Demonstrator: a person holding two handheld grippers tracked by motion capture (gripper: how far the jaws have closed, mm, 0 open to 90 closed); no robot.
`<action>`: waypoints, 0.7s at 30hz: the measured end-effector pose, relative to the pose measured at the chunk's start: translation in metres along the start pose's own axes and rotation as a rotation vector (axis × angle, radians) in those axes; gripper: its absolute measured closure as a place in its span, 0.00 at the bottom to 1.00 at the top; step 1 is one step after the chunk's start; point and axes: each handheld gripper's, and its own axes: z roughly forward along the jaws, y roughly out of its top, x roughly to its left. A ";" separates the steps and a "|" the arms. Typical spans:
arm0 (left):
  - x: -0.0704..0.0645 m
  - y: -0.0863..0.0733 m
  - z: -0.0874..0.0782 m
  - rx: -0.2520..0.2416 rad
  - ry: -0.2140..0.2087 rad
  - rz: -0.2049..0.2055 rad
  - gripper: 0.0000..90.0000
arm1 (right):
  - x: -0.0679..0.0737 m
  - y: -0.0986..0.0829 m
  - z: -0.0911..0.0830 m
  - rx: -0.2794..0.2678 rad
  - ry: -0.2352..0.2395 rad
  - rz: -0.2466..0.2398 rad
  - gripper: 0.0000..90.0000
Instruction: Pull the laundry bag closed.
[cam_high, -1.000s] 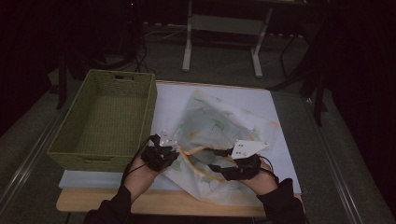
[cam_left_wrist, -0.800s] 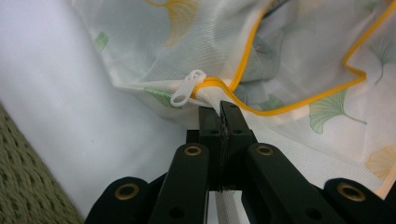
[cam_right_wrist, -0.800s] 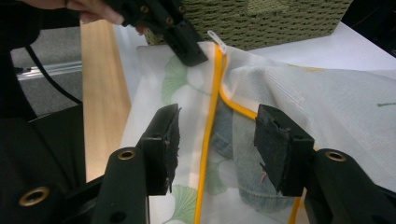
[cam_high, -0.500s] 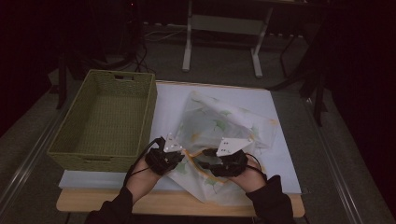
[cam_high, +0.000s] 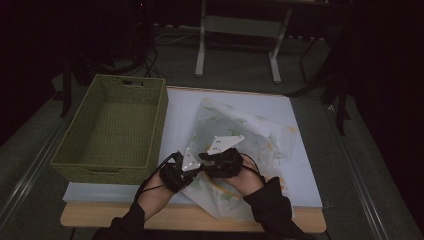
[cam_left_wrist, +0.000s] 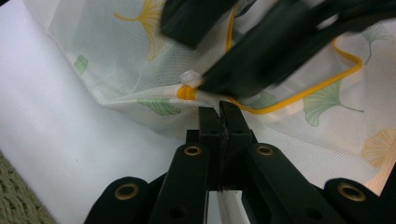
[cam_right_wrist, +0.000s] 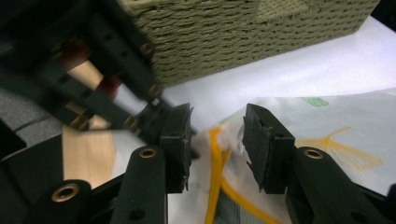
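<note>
The mesh bag (cam_high: 250, 145), a translucent white net printed with green and yellow ginkgo leaves and edged in yellow piping, lies spread on the worktop (cam_high: 305, 170) to the right of the woven basket, its near corner bunched between the two tools. The left hand-held gripper (cam_left_wrist: 219, 109) has its jaws pressed together on a fold of the bag's edge, just below a yellow loop (cam_left_wrist: 186, 92) and a small white toggle (cam_left_wrist: 190, 77) at the seam. In the high view this left hand-held gripper (cam_high: 186, 167) sits at the bag's near left corner, close to the basket's front wall. The right hand-held gripper (cam_right_wrist: 217, 135) stands spread, its jaws apart on either side of a gathered bit of net and yellow piping (cam_right_wrist: 215, 158); whether the pads touch the cloth is hard to judge, since the fabric there is blurred. In the high view the right hand-held gripper (cam_high: 222, 160) is just beside the left one, the two grey plates nearly meeting. Beyond them the bag runs away toward the far right of the white sheet. The green woven basket (cam_high: 116, 127) rests at the left of the worktop, and its woven wall (cam_right_wrist: 243, 32) shows in the right gripper view.
</note>
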 end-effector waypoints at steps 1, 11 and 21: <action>0.000 0.000 0.000 0.004 -0.002 -0.001 1.00 | -0.001 0.001 0.002 0.002 0.012 0.007 0.66; 0.001 -0.001 -0.001 0.006 0.004 0.000 1.00 | -0.011 0.001 0.004 0.026 -0.066 0.048 0.70; 0.003 -0.002 -0.001 0.006 -0.001 -0.012 1.00 | -0.013 -0.011 -0.001 0.101 -0.045 -0.018 0.74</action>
